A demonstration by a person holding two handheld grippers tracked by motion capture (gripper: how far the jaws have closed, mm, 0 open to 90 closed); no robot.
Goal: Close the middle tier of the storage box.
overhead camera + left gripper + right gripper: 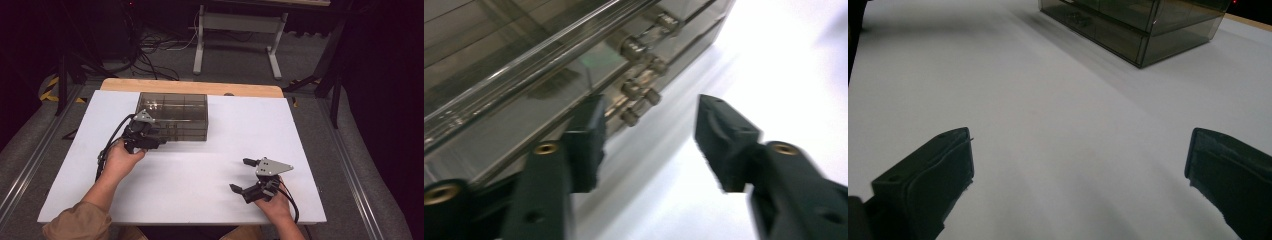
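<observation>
A smoky clear drawer box (pixel 172 116) stands at the back of the white tabletop (pixel 200 170). My left gripper (pixel 161 142) is at the lower left part of the box's front, held by a hand. In the left gripper view its jaws (pixel 649 130) stand apart and grip nothing. The box front (pixel 499 75) lies just ahead of the left jaw, with small round drawer knobs (pixel 639 95) slightly beyond the gap. My right gripper (pixel 239 175) rests open near the front right of the table. Its jaws (pixel 1078 155) are wide apart over bare surface, with the box (pixel 1133 25) far off.
A wooden table edge (pixel 190 86) shows behind the white top. Beyond it are a grey metal stand (pixel 237 40) and cables (pixel 150 55) on the floor. Cables trail from both grippers toward the person's forearms.
</observation>
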